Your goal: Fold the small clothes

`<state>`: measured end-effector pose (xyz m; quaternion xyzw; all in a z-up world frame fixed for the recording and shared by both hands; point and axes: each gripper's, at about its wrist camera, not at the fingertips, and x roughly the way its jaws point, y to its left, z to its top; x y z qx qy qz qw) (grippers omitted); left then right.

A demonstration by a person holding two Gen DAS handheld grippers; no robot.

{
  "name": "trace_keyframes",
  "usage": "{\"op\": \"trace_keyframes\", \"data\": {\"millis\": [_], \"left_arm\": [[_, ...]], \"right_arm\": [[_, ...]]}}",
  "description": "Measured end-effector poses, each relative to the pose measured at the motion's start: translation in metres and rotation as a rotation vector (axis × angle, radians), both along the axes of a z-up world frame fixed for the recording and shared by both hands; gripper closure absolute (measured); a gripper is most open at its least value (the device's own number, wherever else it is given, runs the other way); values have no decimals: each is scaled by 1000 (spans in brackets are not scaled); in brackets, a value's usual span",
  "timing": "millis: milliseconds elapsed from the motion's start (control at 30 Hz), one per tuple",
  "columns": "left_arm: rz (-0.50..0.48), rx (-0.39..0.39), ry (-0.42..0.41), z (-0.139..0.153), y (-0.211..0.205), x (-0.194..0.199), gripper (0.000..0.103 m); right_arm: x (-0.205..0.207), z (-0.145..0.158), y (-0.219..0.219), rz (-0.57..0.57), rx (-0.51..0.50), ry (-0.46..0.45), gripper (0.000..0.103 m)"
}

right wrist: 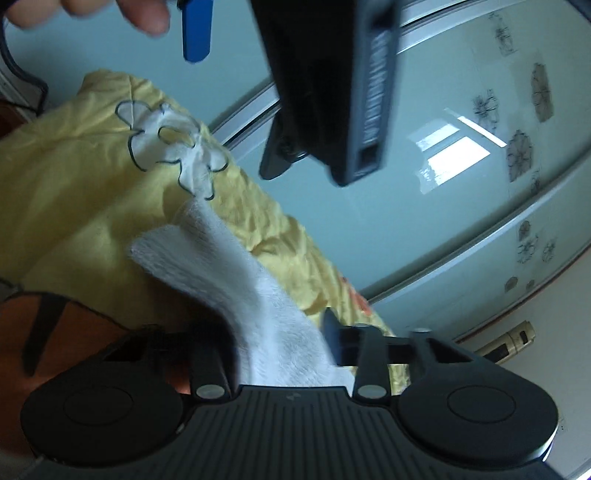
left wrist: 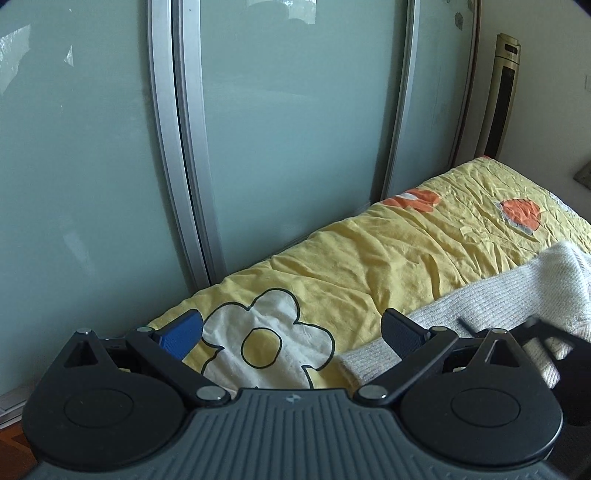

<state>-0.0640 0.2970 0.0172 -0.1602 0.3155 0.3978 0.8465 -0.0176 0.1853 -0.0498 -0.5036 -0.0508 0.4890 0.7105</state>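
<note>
Left wrist view: the left claw point(left wrist: 291, 332) is hanging wide open over a bed, its two fingers well apart with nothing between them, only a white flower printed on the yellow quilt point(left wrist: 369, 254) showing in the gap. Its left finger point(left wrist: 181, 336) is wearing a blue pad. A white knitted garment point(left wrist: 498, 299) is lying on the quilt just beside the claw's right finger and stretching away to the right, where the blurred black edge of the other tool is crossing over it. Beyond the claw, frosted sliding doors point(left wrist: 288, 129) are standing along the far side of the bed, and a tall gold tower fan point(left wrist: 504, 92) is standing in the corner to the right.

Right wrist view: the right claw point(right wrist: 277, 339) is sitting nearly closed, its fingers pinching the near end of the same white garment point(right wrist: 229, 266), which is trailing away from the claw across the quilt point(right wrist: 74, 192). Above and ahead of it, the left claw's black body and blue pad are hovering, with a person's fingertips point(right wrist: 147, 16) at the top left.
</note>
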Motion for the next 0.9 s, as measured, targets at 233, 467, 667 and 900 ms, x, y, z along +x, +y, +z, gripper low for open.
{"op": "trace_keyframes", "data": {"millis": [233,467,667,900], "left_arm": [[4,0,2,-2,-2,3,0],[-82,-39,-10,-5,-19,20,0],[-226,-20,1,-3,-54,45,0],[-399,44,25,-4,-108,84,0]], "right_arm": [[25,22,0,-28,24,227,89],[130,99,-40,-266,341,726,92],[207,132,-119,-460,644,930,95],[248,129,-200,-637,869,1037,94]]}}
